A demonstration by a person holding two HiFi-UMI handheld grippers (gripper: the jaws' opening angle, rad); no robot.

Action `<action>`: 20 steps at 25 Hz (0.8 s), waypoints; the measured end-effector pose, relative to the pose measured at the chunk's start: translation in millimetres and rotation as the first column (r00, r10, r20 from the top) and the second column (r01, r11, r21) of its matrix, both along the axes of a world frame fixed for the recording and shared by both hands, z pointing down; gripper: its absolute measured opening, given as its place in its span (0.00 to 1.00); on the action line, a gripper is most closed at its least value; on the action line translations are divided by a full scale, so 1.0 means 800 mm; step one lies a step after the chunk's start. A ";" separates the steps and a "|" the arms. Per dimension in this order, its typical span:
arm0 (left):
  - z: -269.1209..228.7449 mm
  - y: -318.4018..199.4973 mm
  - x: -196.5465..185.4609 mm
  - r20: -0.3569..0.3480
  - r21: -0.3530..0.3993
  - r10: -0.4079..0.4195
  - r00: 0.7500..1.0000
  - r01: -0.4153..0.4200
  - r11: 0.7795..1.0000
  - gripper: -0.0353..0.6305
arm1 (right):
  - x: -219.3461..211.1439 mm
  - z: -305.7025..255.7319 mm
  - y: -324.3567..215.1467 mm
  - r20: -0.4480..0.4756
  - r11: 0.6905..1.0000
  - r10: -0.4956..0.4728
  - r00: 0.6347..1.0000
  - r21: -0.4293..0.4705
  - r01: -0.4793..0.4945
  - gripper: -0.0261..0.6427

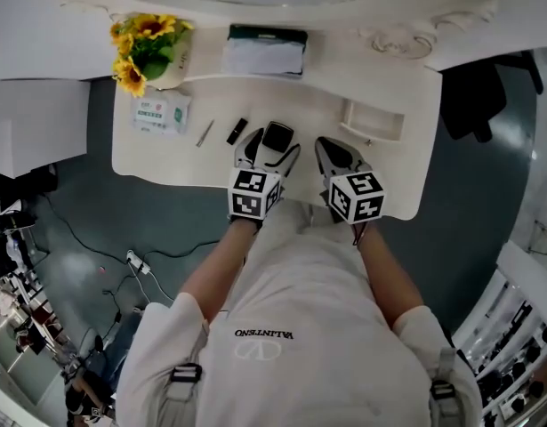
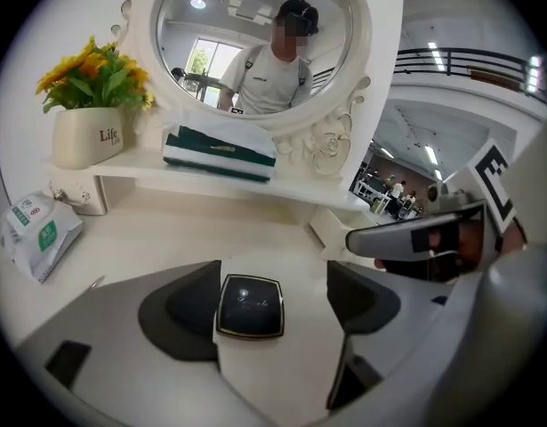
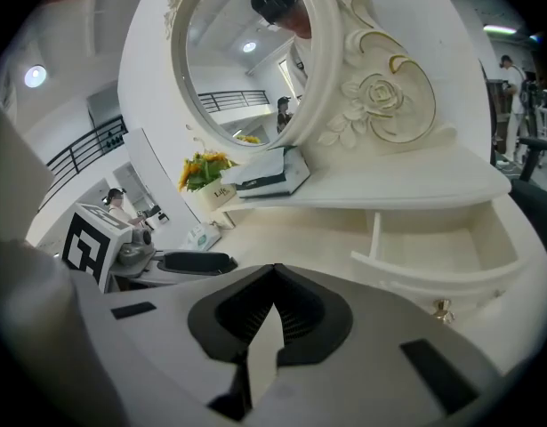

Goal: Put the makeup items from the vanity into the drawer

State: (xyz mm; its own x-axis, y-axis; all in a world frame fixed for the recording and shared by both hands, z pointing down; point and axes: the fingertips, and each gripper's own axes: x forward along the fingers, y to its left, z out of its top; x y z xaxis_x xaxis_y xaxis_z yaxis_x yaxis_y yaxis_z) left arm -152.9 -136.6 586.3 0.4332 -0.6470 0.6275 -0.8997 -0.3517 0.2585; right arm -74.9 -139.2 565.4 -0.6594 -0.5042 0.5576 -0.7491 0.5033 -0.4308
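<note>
Cream-white vanity tabletop (image 2: 166, 238) lies under both your tools; your left gripper (image 2: 273, 278) has its jaws released and standing wide, and the black square compact (image 2: 250, 307) lies flat on the tabletop between them, close by the left-hand jaw and clear of the other; your right gripper (image 3: 273, 314) sits just beside the left one, its jaws clenched tip to tip with nothing between them; ahead of it and to the right, the small drawer (image 3: 433, 247) stands pulled open under the raised shelf; in the head view, left of your left gripper, a small black item (image 1: 237, 131) and a thin stick (image 1: 205, 132) rest on the tabletop, with a green-and-white packet (image 2: 37, 234) further left; on the shelf stand a pot of sunflowers (image 2: 88, 136) and a green-and-white folded pack (image 2: 221, 149), under the round mirror (image 2: 260, 43).
</note>
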 end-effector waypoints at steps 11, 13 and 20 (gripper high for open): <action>0.044 -0.008 0.003 0.058 -0.070 0.000 0.998 0.004 0.998 0.70 | 0.012 0.036 -0.004 0.001 0.998 0.019 1.000 -0.057 -0.019 0.06; 0.051 -0.008 0.003 0.067 -0.079 -0.008 0.998 0.013 0.997 0.72 | 0.017 0.042 -0.004 0.001 0.998 0.022 1.000 -0.065 -0.022 0.06; 0.066 -0.008 -0.002 0.104 -0.080 -0.016 0.994 0.025 0.997 0.75 | 0.017 0.057 -0.004 -0.002 0.997 0.022 1.000 -0.081 -0.022 0.06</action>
